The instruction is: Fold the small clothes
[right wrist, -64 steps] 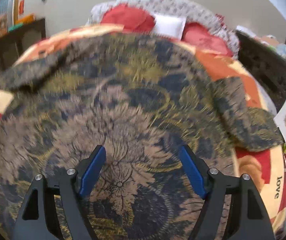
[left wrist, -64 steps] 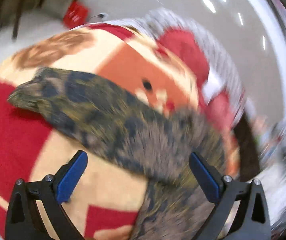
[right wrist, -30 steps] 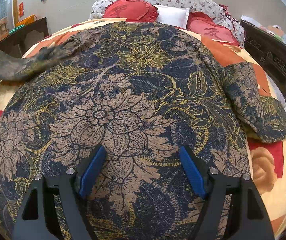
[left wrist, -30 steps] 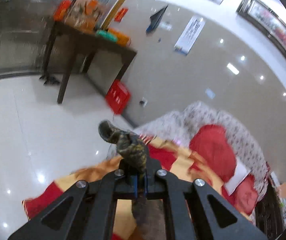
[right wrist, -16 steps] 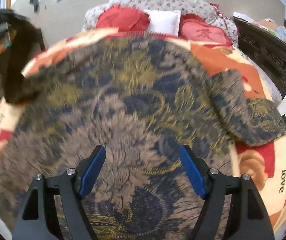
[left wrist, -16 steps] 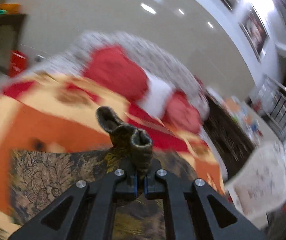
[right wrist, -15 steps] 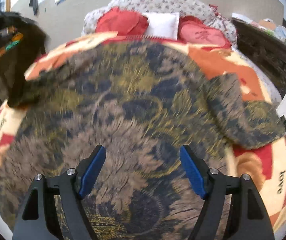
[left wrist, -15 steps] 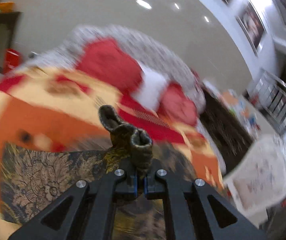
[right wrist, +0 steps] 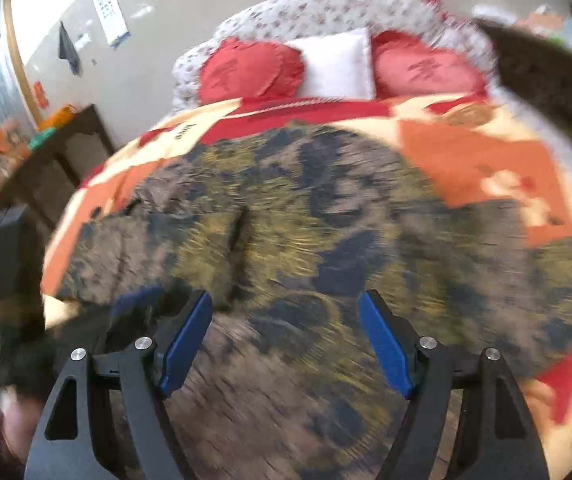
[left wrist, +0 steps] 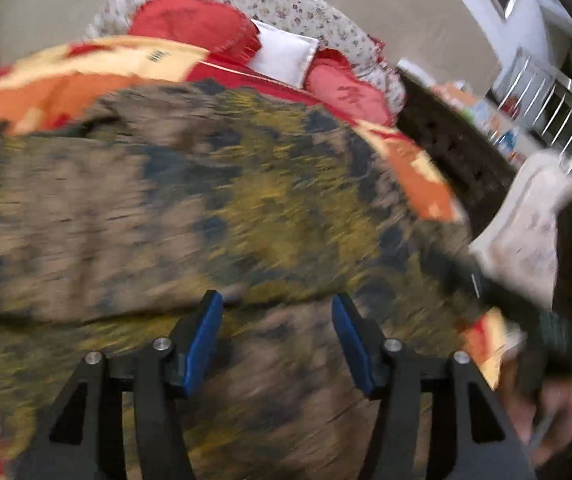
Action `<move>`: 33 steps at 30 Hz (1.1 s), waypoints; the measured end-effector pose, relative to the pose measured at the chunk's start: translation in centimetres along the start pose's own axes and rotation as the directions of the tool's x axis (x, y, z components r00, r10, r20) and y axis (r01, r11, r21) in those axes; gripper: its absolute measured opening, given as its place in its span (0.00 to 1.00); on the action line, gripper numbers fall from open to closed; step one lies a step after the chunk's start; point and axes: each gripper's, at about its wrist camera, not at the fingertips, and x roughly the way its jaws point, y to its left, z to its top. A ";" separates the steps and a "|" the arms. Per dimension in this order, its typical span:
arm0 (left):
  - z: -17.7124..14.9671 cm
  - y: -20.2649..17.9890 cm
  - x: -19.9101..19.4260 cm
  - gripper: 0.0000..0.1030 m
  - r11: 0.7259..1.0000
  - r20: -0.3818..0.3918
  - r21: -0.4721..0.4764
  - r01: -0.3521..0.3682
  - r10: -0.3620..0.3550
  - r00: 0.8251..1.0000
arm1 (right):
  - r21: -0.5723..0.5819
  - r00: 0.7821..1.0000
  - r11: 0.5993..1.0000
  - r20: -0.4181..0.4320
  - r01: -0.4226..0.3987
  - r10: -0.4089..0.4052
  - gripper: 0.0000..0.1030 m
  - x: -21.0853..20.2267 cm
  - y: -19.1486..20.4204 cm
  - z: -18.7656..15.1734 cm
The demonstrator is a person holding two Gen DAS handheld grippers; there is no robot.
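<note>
A dark garment (right wrist: 305, 208) printed with brown, navy and yellow flowers lies spread over a red, orange and cream bedspread (right wrist: 477, 152), filling most of the near and middle bed. At the far end sit two red cushions (right wrist: 246, 68) with a white pillow (right wrist: 337, 64) between them. Both views are blurred, so fine detail of the cloth is hard to read.

The left gripper (left wrist: 278, 332) hangs just over the garment; its jaws are opening, and nothing is caught between the blue pads (left wrist: 202, 340). In the right wrist view a layer of the garment seems to lie folded over on the left side, with a dark crease running near to far, though the blur leaves that uncertain. The right gripper (right wrist: 286, 344) stands wide apart over the near part of the cloth, holding nothing.

The fabric looks thin, soft and light: it should drape and bunch easily, slide a little on the smooth bedspread, and carry no risk of breaking. It will not hold a shape alone, so a fold needs laying down flat. Good places to pinch are edges and corners, probably the sleeve on the right side (right wrist: 525, 248) or the near hem, taking one layer only.
</note>
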 end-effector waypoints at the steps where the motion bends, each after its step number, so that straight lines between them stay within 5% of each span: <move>1: -0.7 0.4 -0.5 0.58 0.999 0.010 0.022 -0.050 0.049 0.999 | 0.002 1.000 1.000 -0.007 -0.016 0.016 0.76 1.1 0.1 0.2; 5: -3.2 2.8 -1.2 0.58 0.977 0.032 0.010 -0.213 0.212 0.977 | 0.002 0.993 0.994 -0.047 -0.107 0.107 0.60 5.9 0.5 0.8; 11: -4.0 4.0 -0.8 0.60 0.968 0.043 -0.043 -0.247 0.249 0.967 | 0.058 0.972 0.973 -0.058 -0.225 0.229 0.47 9.8 0.8 1.8; 18: -4.0 4.1 -0.9 0.60 0.962 0.050 -0.053 -0.268 0.271 0.961 | 0.093 0.955 0.954 -0.060 -0.286 0.292 0.07 10.8 0.8 1.9; 24: -4.0 4.1 -1.0 0.60 0.960 0.048 -0.050 -0.276 0.278 0.959 | 0.045 0.979 0.978 0.002 -0.204 0.204 0.06 6.6 -0.5 2.6; 33: -3.9 4.1 -1.0 0.60 0.959 0.048 -0.048 -0.280 0.283 0.958 | 0.077 0.999 0.996 0.028 0.036 -0.038 0.06 1.5 -9.0 2.2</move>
